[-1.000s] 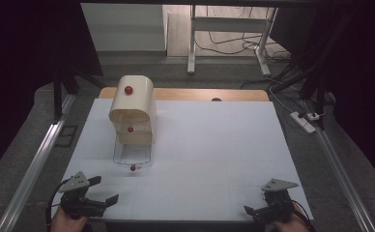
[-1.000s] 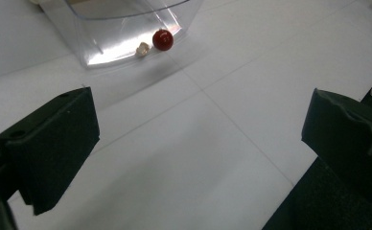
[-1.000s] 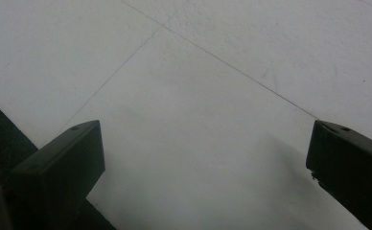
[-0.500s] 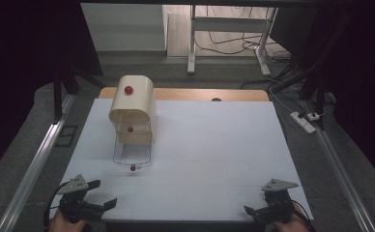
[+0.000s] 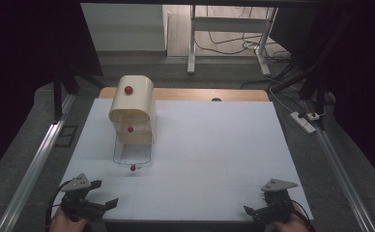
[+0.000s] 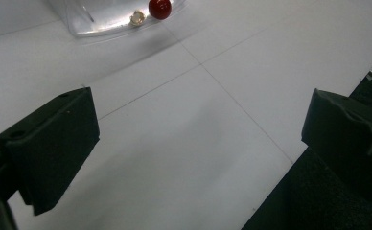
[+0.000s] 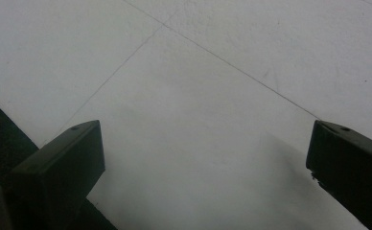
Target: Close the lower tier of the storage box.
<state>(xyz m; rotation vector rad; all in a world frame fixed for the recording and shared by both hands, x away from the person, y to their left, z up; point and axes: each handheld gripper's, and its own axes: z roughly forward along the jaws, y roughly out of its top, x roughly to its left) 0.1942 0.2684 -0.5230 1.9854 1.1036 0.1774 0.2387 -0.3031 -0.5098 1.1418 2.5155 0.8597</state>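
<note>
Drawers, stacked in a small cream cabinet (image 5: 133,108) with a rounded top, stand on the far left part of the white table (image 5: 214,145), well apart from both grippers. A red knob (image 5: 128,90) sits on the cabinet's curved top, and a second red knob (image 5: 130,129) marks the middle drawer. The bottom drawer (image 5: 132,154), clear plastic, is pulled out toward the near edge, its own red knob (image 5: 133,167) at the front. The cabinet and the open drawer lie where they did a second ago; nothing on the table has shifted.

The left gripper (image 5: 96,203) has changed most. Over the last second it has slid back toward the near left corner and now sits lower at the table's near edge, held in a hand (image 5: 67,223) at the bottom of the high view. Its jaws are spread wide, with bare table between them, holding nothing and touching nothing. In the left gripper view the clear drawer front (image 6: 112,21) and its red knob (image 6: 160,8) show at the far edge, well beyond the jaw tips, and the gripper (image 6: 198,139) hangs partly over the table's near edge.

The right gripper (image 5: 257,211) has barely moved, sitting at the near right corner much as before. Its jaws too are spread wide and empty. The right gripper view shows that gripper (image 7: 203,158) above plain white tabletop crossed by thin seam lines (image 7: 232,67), with the dark table edge at the lower left.
</note>
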